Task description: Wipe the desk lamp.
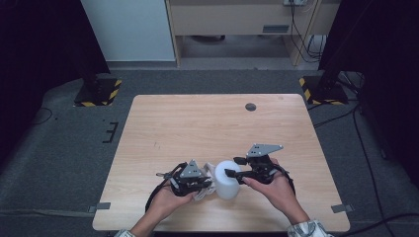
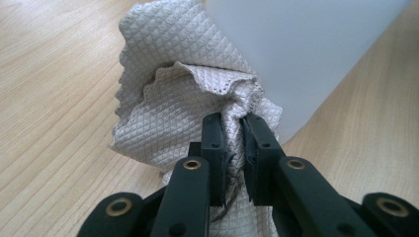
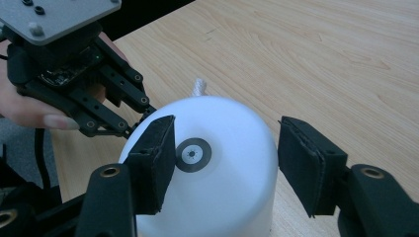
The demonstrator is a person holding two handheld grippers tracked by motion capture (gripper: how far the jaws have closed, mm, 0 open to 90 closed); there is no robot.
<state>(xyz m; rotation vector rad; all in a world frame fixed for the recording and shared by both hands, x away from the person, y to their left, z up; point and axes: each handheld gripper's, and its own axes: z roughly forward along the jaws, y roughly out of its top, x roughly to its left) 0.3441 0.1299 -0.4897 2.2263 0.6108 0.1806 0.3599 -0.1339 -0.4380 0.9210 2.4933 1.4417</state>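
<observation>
A white plastic bottle [image 1: 227,181] stands on the wooden table [image 1: 197,123] near the front edge. In the right gripper view the bottle [image 3: 217,197] shows a round mark on its top. My right gripper [image 3: 225,148] has one pad on each side of the bottle and is shut on it. My left gripper [image 2: 236,126] is shut on a bunched grey quilted cloth [image 2: 168,108], which presses against the bottle's side [image 2: 296,49]. In the high view the left gripper [image 1: 210,185] sits just left of the bottle, with the cloth [image 1: 202,193] hanging beneath it.
A small dark round hole [image 1: 251,106] lies near the table's far edge. Black stands with yellow-striped feet [image 1: 99,91] flank the table's far corners. Cables trail over the grey floor at the right [image 1: 356,123].
</observation>
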